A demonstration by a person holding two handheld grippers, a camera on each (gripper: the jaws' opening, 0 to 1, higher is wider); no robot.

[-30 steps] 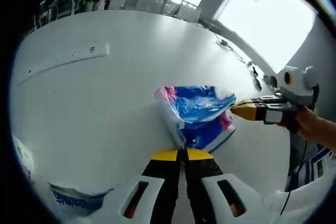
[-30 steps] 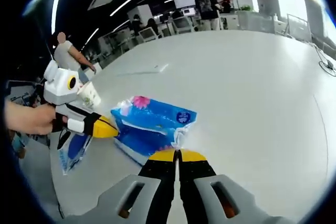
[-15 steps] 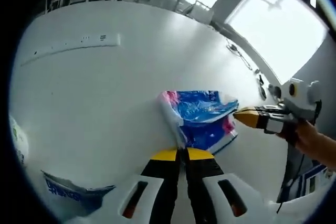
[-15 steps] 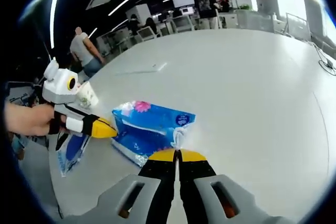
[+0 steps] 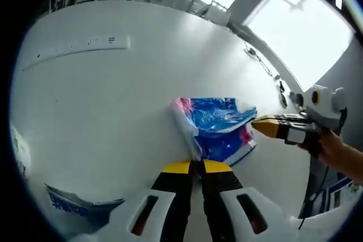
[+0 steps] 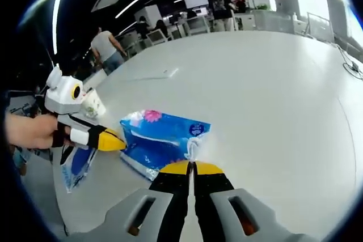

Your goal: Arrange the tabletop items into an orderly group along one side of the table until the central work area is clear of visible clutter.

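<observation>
A blue tissue pack (image 5: pixel 218 124) with pink flowers lies in the middle of the white table (image 5: pixel 102 111). My left gripper (image 5: pixel 195 164) is shut on the clear plastic flap at the pack's near corner. My right gripper (image 5: pixel 255 124) comes in from the right with its yellow tips shut on the pack's opposite flap. In the right gripper view the same pack (image 6: pixel 161 139) sits just ahead of my right gripper (image 6: pixel 191 165), which pinches its wrapper. The left gripper (image 6: pixel 120 141) holds the pack's left end there. I cannot tell whether the pack rests on the table or hangs just above it.
A second blue pack (image 6: pixel 76 165) lies by the table edge at the lower left, also seen as a pack (image 5: pixel 79 211) beside my left jaws. A paper cup (image 6: pixel 93 105) stands behind the left gripper. A long white strip (image 5: pixel 74 52) lies far across the table. People stand in the background.
Both grippers keep their hold on the pack. Both views have shifted slightly with the hands. A person in the background has walked to the right.
</observation>
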